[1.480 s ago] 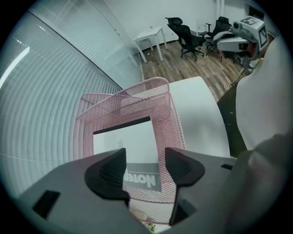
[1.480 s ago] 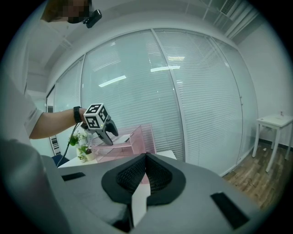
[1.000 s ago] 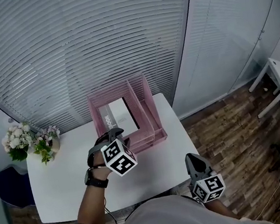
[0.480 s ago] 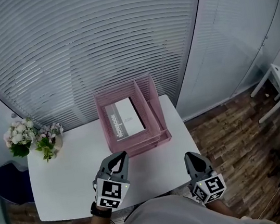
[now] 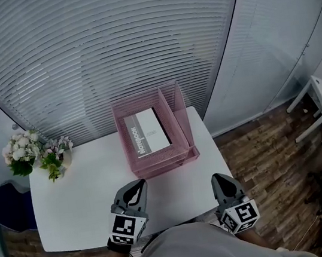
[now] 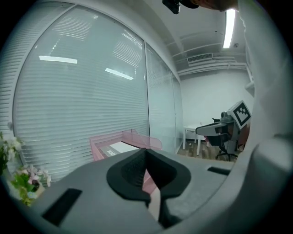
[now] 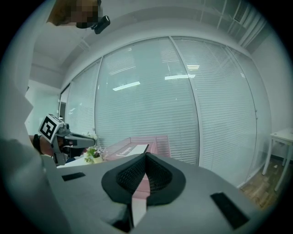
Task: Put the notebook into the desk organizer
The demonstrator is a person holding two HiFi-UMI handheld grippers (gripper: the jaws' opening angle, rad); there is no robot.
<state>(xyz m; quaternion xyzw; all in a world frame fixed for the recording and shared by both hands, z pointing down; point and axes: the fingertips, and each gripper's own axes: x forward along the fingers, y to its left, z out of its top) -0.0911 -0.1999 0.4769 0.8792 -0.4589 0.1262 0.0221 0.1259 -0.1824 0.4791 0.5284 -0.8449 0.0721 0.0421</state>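
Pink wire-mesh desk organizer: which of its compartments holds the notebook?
The wide left compartment; the grey-and-white notebook lies flat in it. The narrow right compartment looks bare.

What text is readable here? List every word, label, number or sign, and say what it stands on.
"Notebook": white letters along the grey band of the grey-and-white notebook lying in the pink wire-mesh desk organizer.
Any finer print on its white part: too small to read.
Black-and-white square markers on the cubes of the left gripper and right gripper: patterns, no letters.
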